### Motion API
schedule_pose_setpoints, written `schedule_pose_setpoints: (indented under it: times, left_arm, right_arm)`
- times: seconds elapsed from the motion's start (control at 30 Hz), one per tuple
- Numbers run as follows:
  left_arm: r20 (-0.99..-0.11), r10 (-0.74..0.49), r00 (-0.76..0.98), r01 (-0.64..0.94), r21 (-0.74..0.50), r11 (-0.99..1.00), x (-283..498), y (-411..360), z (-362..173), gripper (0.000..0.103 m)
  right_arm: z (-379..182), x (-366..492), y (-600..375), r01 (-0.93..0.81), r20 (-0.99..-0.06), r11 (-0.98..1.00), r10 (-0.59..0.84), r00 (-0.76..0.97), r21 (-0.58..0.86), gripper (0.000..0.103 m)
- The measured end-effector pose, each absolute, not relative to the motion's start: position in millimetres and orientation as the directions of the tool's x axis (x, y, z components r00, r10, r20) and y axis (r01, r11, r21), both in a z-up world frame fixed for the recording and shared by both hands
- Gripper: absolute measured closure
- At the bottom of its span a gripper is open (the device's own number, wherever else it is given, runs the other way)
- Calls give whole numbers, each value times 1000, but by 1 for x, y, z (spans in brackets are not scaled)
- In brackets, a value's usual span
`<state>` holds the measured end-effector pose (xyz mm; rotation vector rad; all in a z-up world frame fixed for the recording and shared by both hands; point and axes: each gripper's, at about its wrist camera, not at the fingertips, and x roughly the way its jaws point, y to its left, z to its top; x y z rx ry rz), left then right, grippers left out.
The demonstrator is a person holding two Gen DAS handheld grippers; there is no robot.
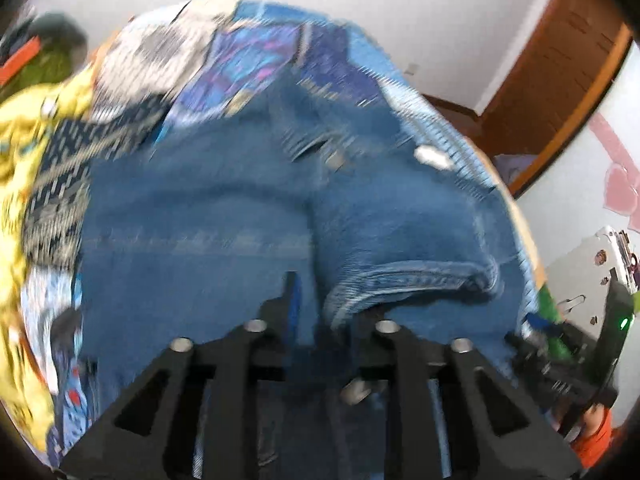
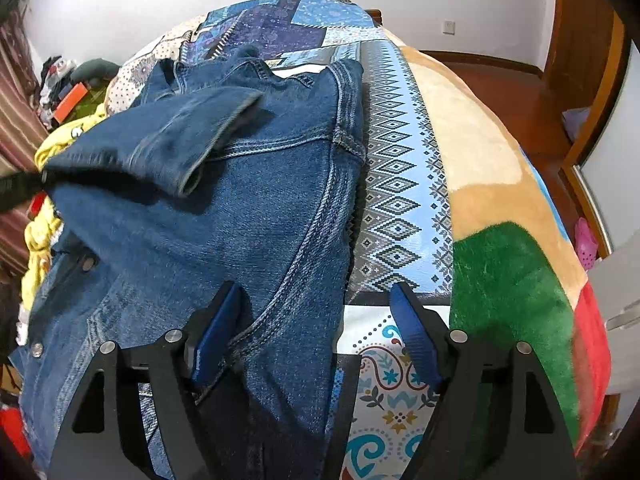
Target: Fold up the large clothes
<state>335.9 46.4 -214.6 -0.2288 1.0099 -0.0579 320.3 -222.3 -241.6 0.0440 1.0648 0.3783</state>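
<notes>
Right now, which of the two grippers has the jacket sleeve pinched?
The left gripper: it is shut on the denim jacket's sleeve. The right gripper is wide open, holding nothing.

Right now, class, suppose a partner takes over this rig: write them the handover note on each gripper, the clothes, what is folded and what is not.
Left gripper: closed on denim, holding the sleeve lifted across the denim jacket.
Right gripper: open, gripping nothing, astride the jacket's side edge.
Things: the jacket lies spread on the patchwork quilt; a yellow garment lies beside it.
Done: one sleeve brought over the body, not yet laid down.
Left: probably lay that sleeve flat, then fold the rest.
</notes>
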Motion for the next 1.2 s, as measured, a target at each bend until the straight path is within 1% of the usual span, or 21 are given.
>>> schedule_pose_setpoints:
  times: [0.03, 0.07, 0.1, 0.13, 0.23, 0.3, 0.37, 0.47, 0.5, 0.57, 0.63, 0.77, 0.9, 0.97, 1.03, 1.1, 1.13, 1.17, 1.2]
  left_arm:
    - [-837, -151, 526, -76, -224, 972, 330, 52, -221, 62]
    - [-840, -148, 522, -95, -230, 969, 322, 58, -226, 56]
    - [-842, -149, 519, -112, -240, 964, 315, 62, -233, 54]
    - [-845, -145, 515, -123, -240, 963, 311, 66, -237, 49]
    - [-861, -64, 504, -140, -154, 978, 299, 64, -247, 30]
    - [-864, -8, 503, -103, -70, 992, 296, 55, -245, 28]
    - [-868, 56, 493, -60, 31, 998, 297, 45, -239, 23]
    - [-844, 145, 516, 38, 191, 981, 300, 22, -226, 22]
    - [-832, 150, 535, 85, 229, 970, 300, 11, -220, 21]
    - [-815, 136, 563, 141, 257, 956, 298, -3, -213, 14]
    - [-799, 99, 593, 204, 269, 941, 301, -20, -206, 10]
    - [-803, 56, 593, 317, 297, 901, 315, -55, -211, 9]
    - [-834, 88, 544, 408, 355, 841, 341, -83, -245, 9]
    - [-835, 95, 543, 414, 364, 834, 349, -88, -254, 8]
    - [-839, 65, 541, 412, 331, 849, 356, -92, -252, 8]
    - [-844, 20, 537, 406, 279, 870, 363, -92, -248, 17]
    - [-849, -4, 528, 410, 251, 877, 365, -92, -248, 31]
    - [-855, -24, 519, 410, 224, 884, 365, -91, -246, 42]
    - [-853, -37, 521, 401, 206, 893, 366, -91, -243, 47]
  right_arm:
    - [-242, 319, -221, -285, -846, 936, 316, 428, 206, 27]
    - [-242, 319, -219, -290, -849, 937, 309, 430, 194, 27]
    - [-242, 319, -218, -293, -850, 938, 304, 430, 187, 26]
    - [-243, 320, -217, -297, -852, 938, 300, 429, 180, 25]
    - [-242, 320, -214, -302, -859, 940, 282, 428, 158, 25]
    - [-242, 320, -213, -301, -861, 942, 274, 427, 150, 25]
    - [-241, 320, -214, -299, -862, 943, 271, 429, 147, 25]
    - [-238, 320, -214, -288, -867, 946, 263, 424, 147, 25]
    - [-236, 320, -214, -281, -869, 948, 263, 420, 150, 26]
    - [-232, 319, -216, -266, -867, 949, 272, 418, 170, 26]
    - [-225, 318, -218, -257, -859, 948, 286, 424, 189, 26]
    - [-210, 315, -222, -257, -839, 947, 294, 458, 192, 26]
    - [-200, 311, -226, -264, -826, 943, 310, 471, 203, 25]
    - [-199, 309, -225, -269, -825, 942, 309, 473, 199, 25]
    - [-200, 309, -225, -271, -829, 944, 300, 471, 187, 25]
    - [-204, 309, -224, -276, -835, 944, 297, 463, 183, 25]
    - [-206, 310, -223, -277, -840, 944, 293, 457, 179, 25]
    - [-208, 311, -221, -275, -846, 946, 285, 451, 172, 25]
    - [-212, 313, -219, -274, -854, 948, 271, 444, 159, 25]
